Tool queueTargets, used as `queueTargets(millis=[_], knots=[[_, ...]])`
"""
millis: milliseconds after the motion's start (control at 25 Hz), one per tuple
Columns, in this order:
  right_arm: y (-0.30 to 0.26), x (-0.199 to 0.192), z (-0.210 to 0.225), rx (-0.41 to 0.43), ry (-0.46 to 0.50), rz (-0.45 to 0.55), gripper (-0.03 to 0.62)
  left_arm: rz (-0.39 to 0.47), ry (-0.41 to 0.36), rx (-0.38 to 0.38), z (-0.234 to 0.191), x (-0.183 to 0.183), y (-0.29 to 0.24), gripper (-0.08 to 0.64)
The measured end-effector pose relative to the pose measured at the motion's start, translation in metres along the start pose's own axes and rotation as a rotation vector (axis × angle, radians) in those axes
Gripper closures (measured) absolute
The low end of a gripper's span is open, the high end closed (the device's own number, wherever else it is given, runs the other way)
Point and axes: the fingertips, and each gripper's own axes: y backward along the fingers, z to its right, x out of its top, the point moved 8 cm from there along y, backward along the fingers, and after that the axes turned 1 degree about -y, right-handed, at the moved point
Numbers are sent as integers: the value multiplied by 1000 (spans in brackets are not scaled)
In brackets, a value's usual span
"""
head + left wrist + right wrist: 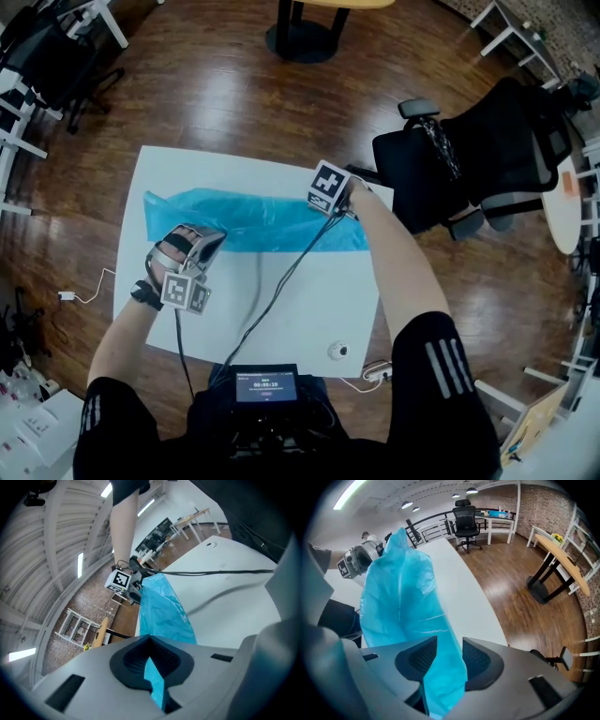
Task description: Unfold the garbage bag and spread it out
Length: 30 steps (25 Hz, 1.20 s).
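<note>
The blue garbage bag [253,220] lies as a long band across the upper middle of the white worktop [309,309]. The left gripper's [151,667] jaws pinch its film, and the right gripper's [444,660] jaws clamp a bunched edge. It looks light, limp and slippery, so it is best held at the corners.
</note>
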Motion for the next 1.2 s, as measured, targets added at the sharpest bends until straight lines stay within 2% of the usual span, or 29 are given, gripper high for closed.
queueTargets(millis=[120,200,360,560,760,1080,1200], knots=[[-24,0,-1,-25,63,-81,388,-3,-8,0,1,0,-1,560],[-30,0,1,-30,71,-95,387,-1,-1,-2,2,-1,-1,559],[-28,3,-6,-39,74,-81,387,-3,12,-2,7,-4,1,559],[-28,8,-23,-118,144,-37,367,-1,8,-3,8,-5,1,559],[-25,6,-14,-219,92,10,356,-9,4,1,8,-6,0,560],[-21,5,-8,-251,-63,41,356,-54,-25,12,-2,-19,-7,560],[-20,6,-7,-268,-89,49,355,-66,-18,22,-9,-22,-10,560]])
